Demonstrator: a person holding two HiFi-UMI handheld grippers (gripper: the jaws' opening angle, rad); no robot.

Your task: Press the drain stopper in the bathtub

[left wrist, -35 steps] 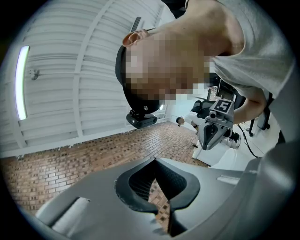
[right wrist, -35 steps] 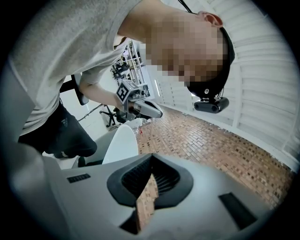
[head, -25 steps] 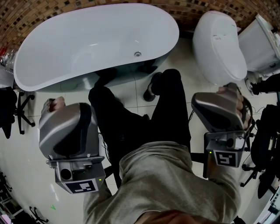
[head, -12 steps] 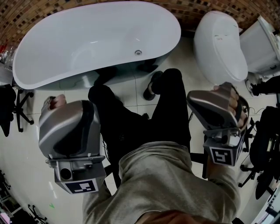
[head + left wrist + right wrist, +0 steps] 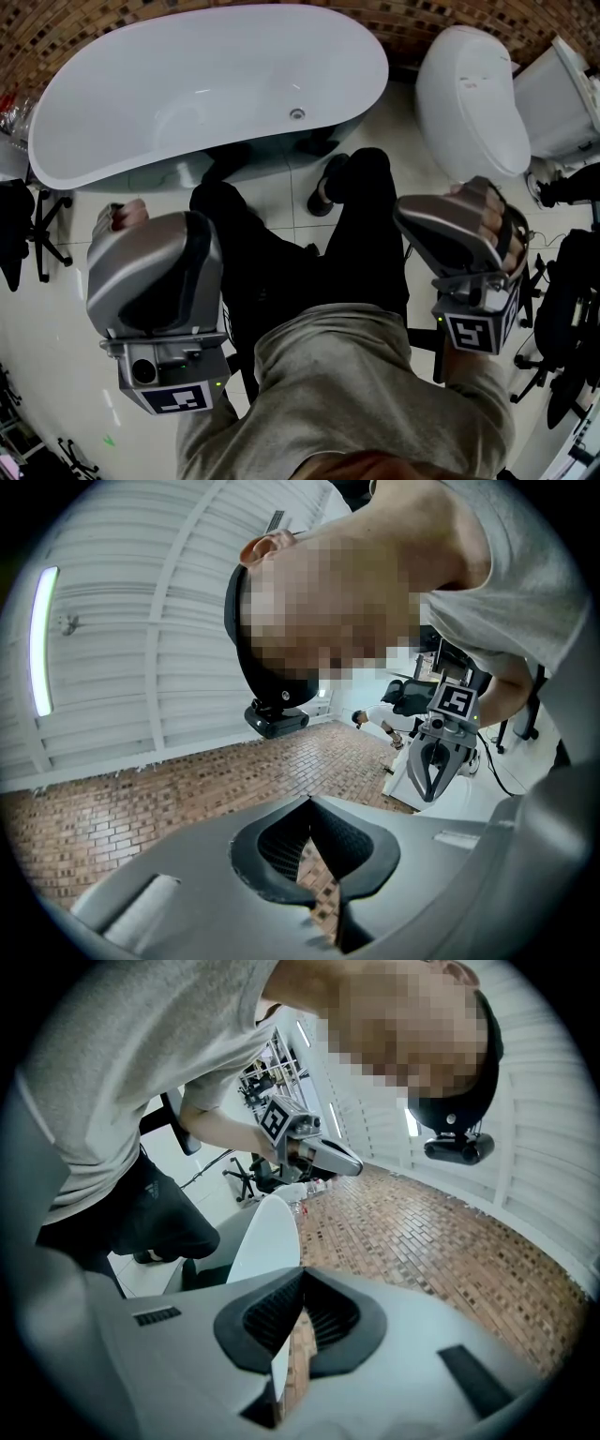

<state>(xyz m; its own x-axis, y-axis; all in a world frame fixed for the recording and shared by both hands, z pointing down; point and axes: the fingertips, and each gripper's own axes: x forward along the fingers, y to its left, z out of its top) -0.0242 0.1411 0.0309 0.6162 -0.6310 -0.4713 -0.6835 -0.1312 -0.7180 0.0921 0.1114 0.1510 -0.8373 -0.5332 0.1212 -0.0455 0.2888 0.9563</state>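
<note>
The white oval bathtub [image 5: 112, 103] lies across the top of the head view, and its small round metal drain stopper [image 5: 297, 113] sits in the basin toward the right end. My left gripper [image 5: 152, 274] and right gripper [image 5: 457, 236] are held close to my body, well short of the tub, one on each side of my legs. Each has its jaws together with nothing between them. In the left gripper view my own jaws [image 5: 314, 810] frame a brick wall, and the right gripper [image 5: 439, 766] shows beyond them. The right gripper view shows its jaws [image 5: 302, 1281] and the tub's rim [image 5: 267, 1237].
A white toilet [image 5: 469, 98] stands right of the tub, with another white fixture [image 5: 562, 84] behind it. My black-trousered legs [image 5: 281, 253] and a shoe [image 5: 328, 187] stand on the tiled floor next to the tub. Chair bases stand at the left [image 5: 28, 239] and right [image 5: 572, 319] edges.
The right gripper has shifted a little left and tilted. The left gripper has barely moved. Both stay shut and far from the drain stopper.
</note>
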